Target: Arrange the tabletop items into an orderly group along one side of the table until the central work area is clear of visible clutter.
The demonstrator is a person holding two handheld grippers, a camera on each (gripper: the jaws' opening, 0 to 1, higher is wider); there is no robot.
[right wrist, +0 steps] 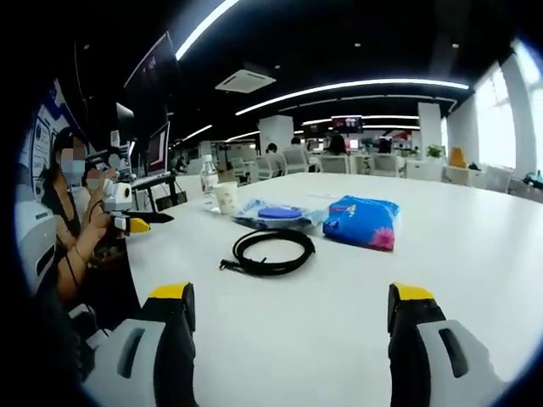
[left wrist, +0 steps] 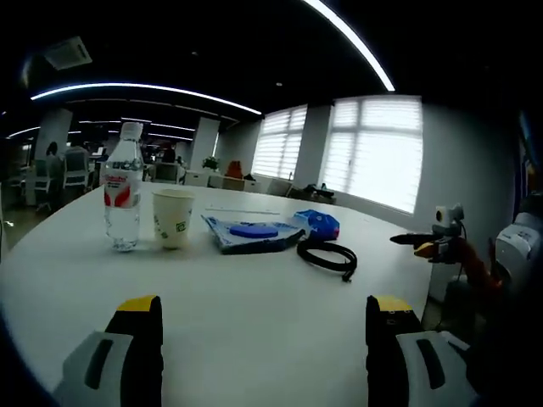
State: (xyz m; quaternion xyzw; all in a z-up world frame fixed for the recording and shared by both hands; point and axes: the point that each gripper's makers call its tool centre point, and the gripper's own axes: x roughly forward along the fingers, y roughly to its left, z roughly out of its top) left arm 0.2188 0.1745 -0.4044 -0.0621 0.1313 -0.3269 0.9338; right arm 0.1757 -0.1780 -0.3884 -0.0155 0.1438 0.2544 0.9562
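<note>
Both grippers wide apart, holding nothing, above the counter [right wrist: 475, 254].
Right gripper [right wrist: 288, 326]: cable [right wrist: 270, 251] lies just ahead; pinch both loops together so nothing trails.

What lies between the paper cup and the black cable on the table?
In the left gripper view, a clear bag with a blue disc lies between the cup and the cable. The blue packet sits behind the cable.

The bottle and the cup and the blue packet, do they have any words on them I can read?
None can be read.
Water bottle: red and white label, print too blurred.
Paper cup: small green mark, too small.
Blue packet: pink patch, no clear letters.
</note>
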